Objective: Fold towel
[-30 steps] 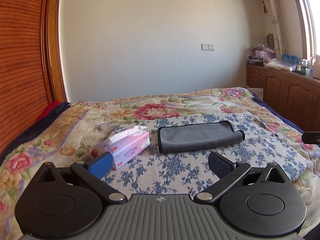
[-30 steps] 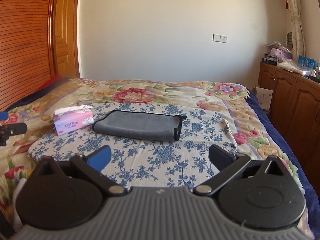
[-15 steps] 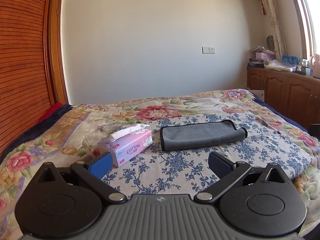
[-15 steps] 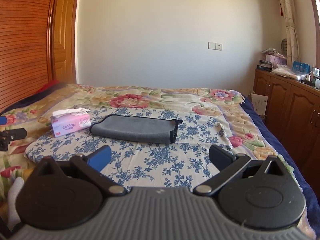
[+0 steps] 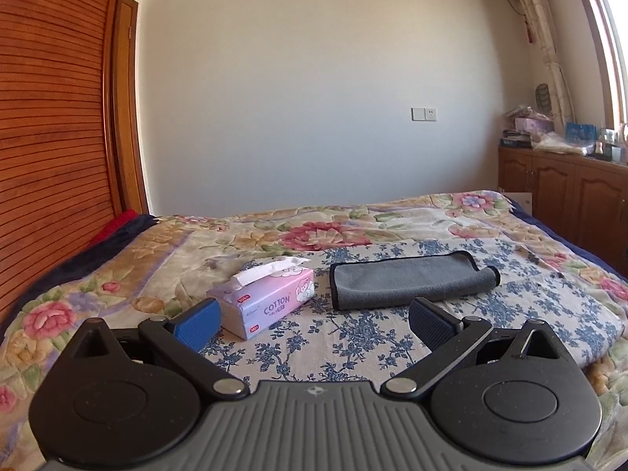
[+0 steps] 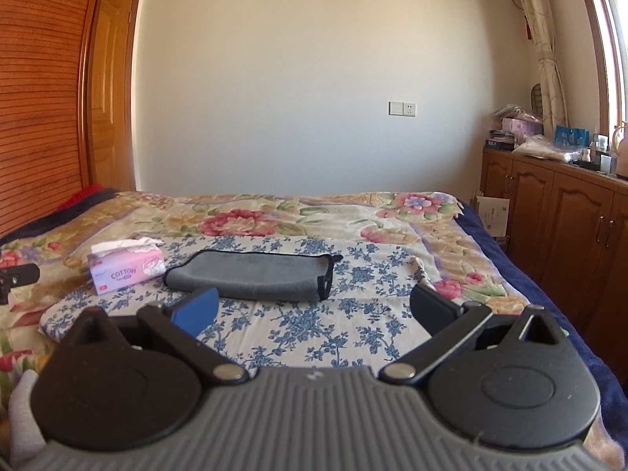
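Observation:
A grey towel with dark trim [image 5: 408,280] lies folded into a long strip on the blue-flowered cloth [image 5: 353,337] on the bed. It also shows in the right wrist view [image 6: 255,276]. My left gripper [image 5: 314,324] is open and empty, held back from the towel, above the cloth's near edge. My right gripper [image 6: 312,308] is open and empty, also short of the towel. A part of the left gripper [image 6: 17,274] shows at the left edge of the right wrist view.
A pink tissue box [image 5: 267,298] stands just left of the towel, and shows in the right wrist view [image 6: 125,267]. The floral bedspread [image 5: 333,231] covers the bed. Wooden cabinets [image 6: 549,227] stand on the right, a slatted wooden wall [image 5: 51,137] on the left.
Both grippers have tilted upward and drawn back a little, so the towel and box sit lower in both views. Both stay open. The towel has not moved.

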Demonstrator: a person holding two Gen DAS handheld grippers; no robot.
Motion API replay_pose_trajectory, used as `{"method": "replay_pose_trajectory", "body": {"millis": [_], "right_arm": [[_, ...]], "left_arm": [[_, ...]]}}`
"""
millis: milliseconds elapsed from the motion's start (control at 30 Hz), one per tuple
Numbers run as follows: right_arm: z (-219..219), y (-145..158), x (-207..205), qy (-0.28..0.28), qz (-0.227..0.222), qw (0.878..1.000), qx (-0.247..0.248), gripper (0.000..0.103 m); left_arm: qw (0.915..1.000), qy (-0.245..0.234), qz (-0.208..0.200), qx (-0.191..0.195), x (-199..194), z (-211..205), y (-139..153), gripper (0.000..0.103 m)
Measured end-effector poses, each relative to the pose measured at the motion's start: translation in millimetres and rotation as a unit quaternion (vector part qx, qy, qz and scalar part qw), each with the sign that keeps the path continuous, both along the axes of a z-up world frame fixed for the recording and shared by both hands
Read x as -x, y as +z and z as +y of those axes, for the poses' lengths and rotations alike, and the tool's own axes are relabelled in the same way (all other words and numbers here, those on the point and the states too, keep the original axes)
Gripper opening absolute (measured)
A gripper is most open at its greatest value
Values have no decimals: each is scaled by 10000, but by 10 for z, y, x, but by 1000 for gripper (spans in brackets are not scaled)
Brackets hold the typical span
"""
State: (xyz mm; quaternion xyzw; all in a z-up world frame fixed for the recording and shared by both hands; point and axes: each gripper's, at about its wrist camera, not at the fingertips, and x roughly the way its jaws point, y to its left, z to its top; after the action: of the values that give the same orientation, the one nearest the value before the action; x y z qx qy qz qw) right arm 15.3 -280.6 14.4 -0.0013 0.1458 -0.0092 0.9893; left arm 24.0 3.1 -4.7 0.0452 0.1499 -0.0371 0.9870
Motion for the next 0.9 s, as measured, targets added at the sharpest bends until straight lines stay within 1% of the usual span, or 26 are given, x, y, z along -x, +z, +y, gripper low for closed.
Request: {"method": "replay_pose_trajectory", "body": {"millis": [233, 900], "right_arm": [[-9, 1, 6, -49, -58, 10000, 18, 103], [-3, -3, 16, -70, -84, 9999, 60, 103]], "left_arm": [[9999, 34, -59, 78, 20, 34, 16, 103], [9999, -9, -103, 36, 21, 31, 36, 103]]}}
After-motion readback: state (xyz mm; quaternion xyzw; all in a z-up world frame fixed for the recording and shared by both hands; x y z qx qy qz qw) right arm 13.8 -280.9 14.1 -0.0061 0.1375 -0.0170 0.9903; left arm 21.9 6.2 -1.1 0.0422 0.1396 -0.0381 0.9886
